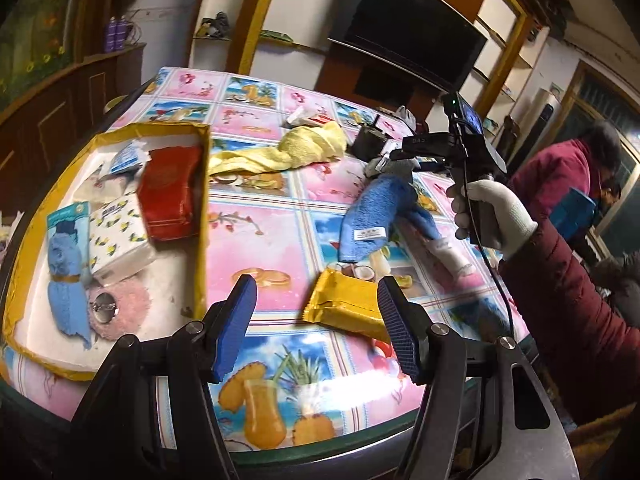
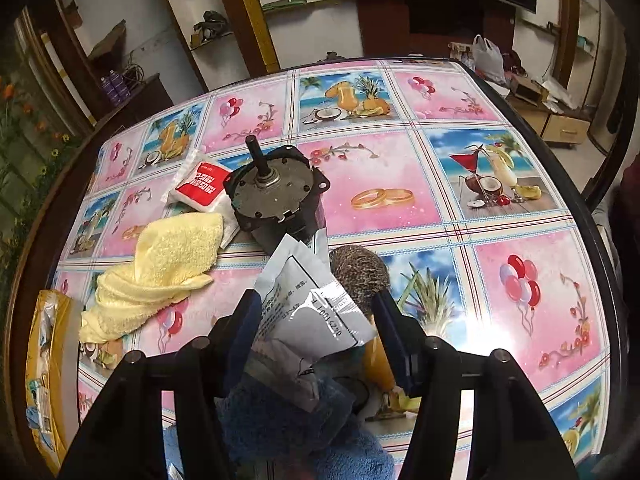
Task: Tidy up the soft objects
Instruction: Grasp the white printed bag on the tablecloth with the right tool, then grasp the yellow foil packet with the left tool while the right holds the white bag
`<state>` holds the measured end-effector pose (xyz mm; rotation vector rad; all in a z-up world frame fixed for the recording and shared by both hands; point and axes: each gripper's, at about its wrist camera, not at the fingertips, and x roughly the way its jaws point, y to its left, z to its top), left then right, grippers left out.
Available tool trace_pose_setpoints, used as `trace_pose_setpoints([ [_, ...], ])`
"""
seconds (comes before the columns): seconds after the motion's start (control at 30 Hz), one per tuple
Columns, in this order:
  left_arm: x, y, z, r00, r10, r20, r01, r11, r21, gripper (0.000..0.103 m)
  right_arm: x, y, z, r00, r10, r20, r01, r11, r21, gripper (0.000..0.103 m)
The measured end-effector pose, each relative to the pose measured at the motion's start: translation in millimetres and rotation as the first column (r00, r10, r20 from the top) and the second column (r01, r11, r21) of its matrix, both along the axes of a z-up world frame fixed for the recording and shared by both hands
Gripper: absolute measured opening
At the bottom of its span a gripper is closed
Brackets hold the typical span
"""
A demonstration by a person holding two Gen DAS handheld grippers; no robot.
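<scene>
My left gripper (image 1: pixel 316 312) is open and empty, just above a yellow snack packet (image 1: pixel 344 308) near the table's front. The yellow-rimmed tray (image 1: pixel 202 216) at left holds a red pouch (image 1: pixel 172 196), a tissue pack (image 1: pixel 120 236), a blue cloth (image 1: pixel 66 276) and a pink fluffy pad (image 1: pixel 120 308). A blue towel (image 1: pixel 372 220) lies mid-table under my right gripper (image 1: pixel 386 164). In the right wrist view my right gripper (image 2: pixel 316 308) is open around a crumpled white plastic bag (image 2: pixel 312 304), above the blue towel (image 2: pixel 288 420). A yellow towel (image 2: pixel 160 268) lies to the left.
A grey motor (image 2: pixel 276 192) and a red-white tissue pack (image 2: pixel 200 188) stand behind the bag, and a spiky grey-brown item (image 2: pixel 360 272) sits beside it. The tray's edge shows at the left (image 2: pixel 48 344). People stand at the right (image 1: pixel 568 172).
</scene>
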<state>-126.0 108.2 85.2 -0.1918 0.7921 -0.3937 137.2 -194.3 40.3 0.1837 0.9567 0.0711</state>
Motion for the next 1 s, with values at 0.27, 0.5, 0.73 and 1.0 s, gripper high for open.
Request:
trace_pose_setpoints([
  [0.27, 10.6, -17.6, -14.8, 0.997, -0.053, -0.048, 0.052, 0.999, -0.011, 0.062, -90.9, -12.6, 8.5, 0.983, 0.166, 0.073, -0.175, 0.974, 0.146, 0.039],
  [0.5, 10.2, -35.8, -22.9, 0.992, -0.085, -0.092, 0.084, 0.996, -0.015, 0.062, -148.2, -39.1, 3.3, 0.982, 0.151, 0.11, -0.169, 0.97, 0.175, 0.039],
  [0.73, 10.6, -57.9, -39.5, 0.984, -0.101, -0.15, 0.103, 0.995, 0.003, 0.062, -188.6, -26.7, 21.1, 0.957, 0.196, 0.214, -0.233, 0.958, 0.165, 0.037],
  [1.0, 32.6, -70.9, -55.0, 0.991, -0.025, -0.132, 0.045, 0.988, 0.15, 0.078, -214.4, -21.5, 12.1, 0.945, 0.247, 0.216, -0.289, 0.937, 0.195, 0.037],
])
